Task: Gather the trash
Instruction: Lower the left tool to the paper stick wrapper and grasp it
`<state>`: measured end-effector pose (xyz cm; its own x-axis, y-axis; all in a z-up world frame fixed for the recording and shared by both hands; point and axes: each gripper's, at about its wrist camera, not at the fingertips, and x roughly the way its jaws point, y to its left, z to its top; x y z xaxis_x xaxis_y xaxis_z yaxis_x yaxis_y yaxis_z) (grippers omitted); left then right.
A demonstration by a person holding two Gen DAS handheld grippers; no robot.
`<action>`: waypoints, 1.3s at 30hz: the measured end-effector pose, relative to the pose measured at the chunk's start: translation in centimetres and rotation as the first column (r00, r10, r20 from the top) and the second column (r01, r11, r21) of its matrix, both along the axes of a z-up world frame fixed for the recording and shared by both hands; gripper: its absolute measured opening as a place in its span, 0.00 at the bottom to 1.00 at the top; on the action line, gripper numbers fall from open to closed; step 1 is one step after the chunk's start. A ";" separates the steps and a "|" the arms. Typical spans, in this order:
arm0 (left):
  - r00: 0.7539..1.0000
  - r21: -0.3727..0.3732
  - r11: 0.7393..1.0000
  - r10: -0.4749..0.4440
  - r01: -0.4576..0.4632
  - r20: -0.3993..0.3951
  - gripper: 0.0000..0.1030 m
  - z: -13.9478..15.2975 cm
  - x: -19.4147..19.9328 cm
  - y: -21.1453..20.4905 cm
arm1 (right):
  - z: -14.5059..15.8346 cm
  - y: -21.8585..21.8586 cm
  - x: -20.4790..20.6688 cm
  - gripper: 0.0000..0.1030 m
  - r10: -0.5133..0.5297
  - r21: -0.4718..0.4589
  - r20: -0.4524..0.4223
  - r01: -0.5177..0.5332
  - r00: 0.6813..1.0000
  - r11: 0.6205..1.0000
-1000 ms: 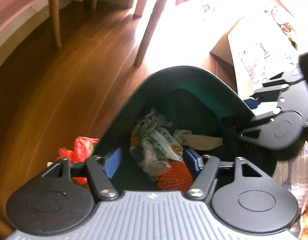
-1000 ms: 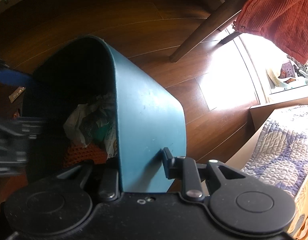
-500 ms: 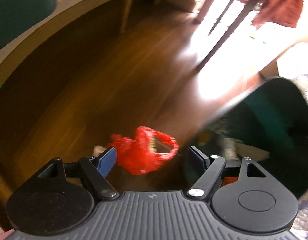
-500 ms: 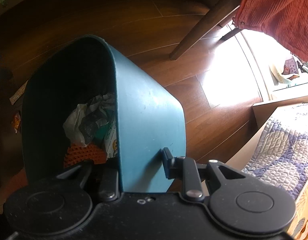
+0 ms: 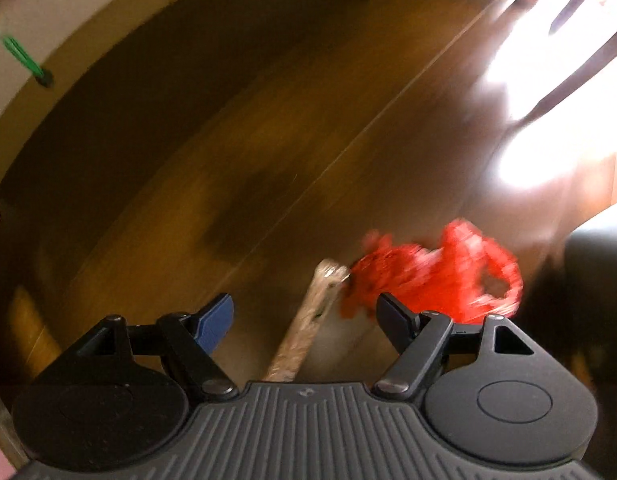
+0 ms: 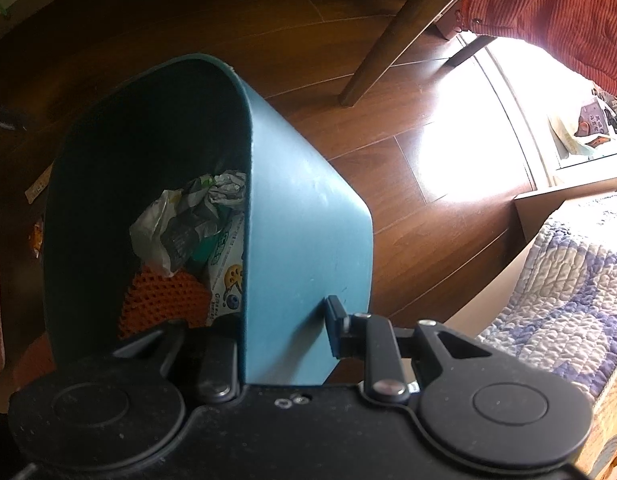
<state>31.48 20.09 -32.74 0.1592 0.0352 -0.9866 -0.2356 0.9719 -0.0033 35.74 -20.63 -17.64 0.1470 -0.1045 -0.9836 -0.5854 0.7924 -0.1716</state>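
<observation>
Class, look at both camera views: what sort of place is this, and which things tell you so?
Most likely a room in a home, perhaps a bedroom. The clues: a wooden floor, a quilt on what may be a bed, and a small waste bin holding household rubbish.

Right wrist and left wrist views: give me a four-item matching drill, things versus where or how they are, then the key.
Things:
1. teal bin
2. red plastic bag
3. orange mesh net
4. thin wrapper strip

States:
A. on the floor between the open jaws of the left gripper
B. inside the bin, under crumpled wrappers
C. wall pinched by the right gripper
D. crumpled on the floor, beside the left gripper's right finger

Pairs: 1-C, 2-D, 3-B, 4-A
</observation>
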 end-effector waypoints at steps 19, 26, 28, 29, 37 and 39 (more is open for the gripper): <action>0.979 -0.020 0.997 -0.080 0.078 -0.185 0.76 -11.8 -1.6 0.2 | 0.1 -0.6 0.8 0.25 0.006 0.020 -0.006 -0.006 1.000 1.000; 0.980 -0.040 0.994 -0.108 0.103 -0.165 0.76 -12.2 -2.3 0.1 | 0.4 -0.7 0.6 0.25 0.003 0.022 -0.003 -0.003 1.000 1.000; 0.981 -0.036 0.993 -0.115 0.111 -0.157 0.75 -12.1 -2.5 -0.2 | 0.4 -0.7 0.6 0.25 0.002 0.023 -0.001 -0.002 1.000 1.000; 0.982 -0.035 0.993 -0.118 0.114 -0.151 0.69 -12.0 -2.6 -0.3 | 0.4 -0.7 0.6 0.25 -0.002 0.025 0.001 0.002 1.000 1.000; 0.986 -0.019 0.994 -0.108 0.107 -0.126 0.24 -8.2 -2.5 -1.6 | 0.7 -0.9 0.4 0.25 -0.013 0.029 0.009 0.013 1.000 0.999; 0.985 -0.006 0.993 -0.118 0.118 -0.123 0.23 -7.6 -2.4 -2.1 | 0.7 -0.9 0.2 0.25 -0.014 0.029 0.013 0.014 1.000 0.999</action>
